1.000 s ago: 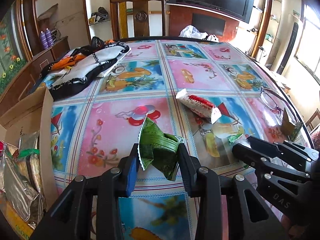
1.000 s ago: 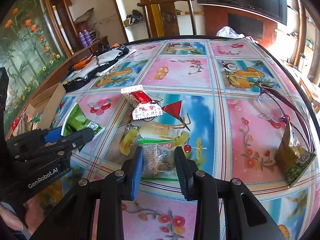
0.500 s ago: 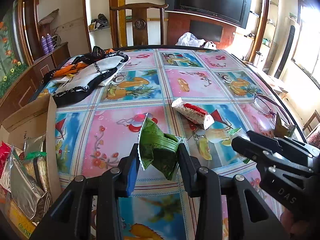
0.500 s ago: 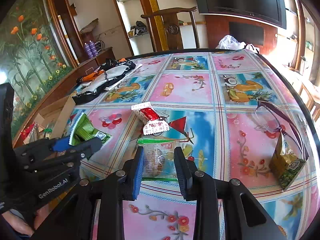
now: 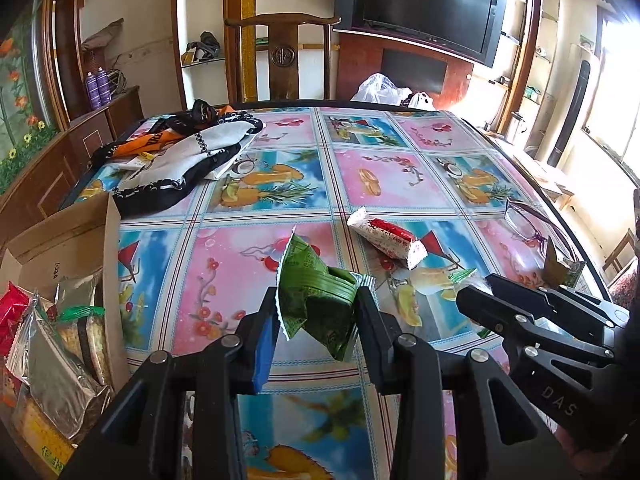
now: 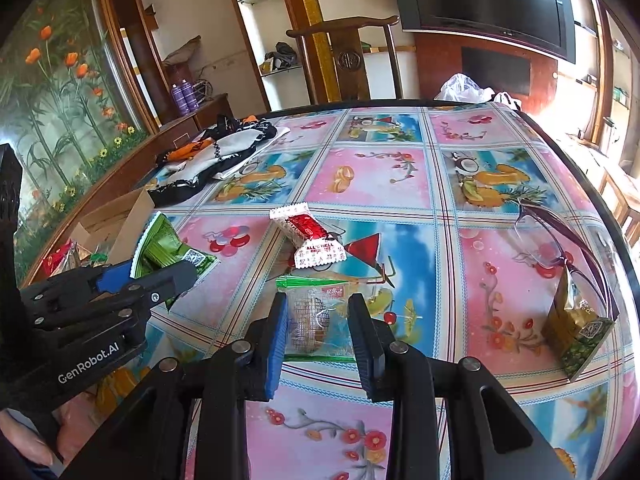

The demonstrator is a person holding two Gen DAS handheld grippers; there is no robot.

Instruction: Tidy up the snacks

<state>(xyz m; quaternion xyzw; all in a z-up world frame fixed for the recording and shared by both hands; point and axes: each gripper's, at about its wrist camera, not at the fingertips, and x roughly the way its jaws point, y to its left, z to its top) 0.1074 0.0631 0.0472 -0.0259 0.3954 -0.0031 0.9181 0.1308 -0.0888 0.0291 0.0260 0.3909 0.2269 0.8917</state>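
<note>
The left gripper (image 5: 316, 312) has its jaws pressed in on a crumpled green snack packet (image 5: 316, 300), holding it up above the table (image 5: 256, 264) with the packet's jagged white edge sticking up past the blue pad. The right gripper (image 6: 318, 320) has its jaws drawn in against a clear wrapped pastry (image 6: 310, 320) with a green top seal; whether it is lifted off the cloth or resting on it, I cannot tell. Just beyond that pastry, a red and white snack bar (image 6: 310, 238) lies flat on the flowery tablecloth, slanting away. Off to the right, near the table's edge, a gold and green packet (image 6: 576, 328) stands tilted, touching a pair of purple glasses (image 6: 548, 236). On the left edge of the table sits an open cardboard box (image 5: 64, 240) already holding several snacks, silver and red wrappers among them. Further back on the left lies a heap of black, white and orange cloth (image 5: 180, 160), and a wooden chair (image 5: 282, 52) stands at the far end under a dark television (image 5: 428, 4).
</note>
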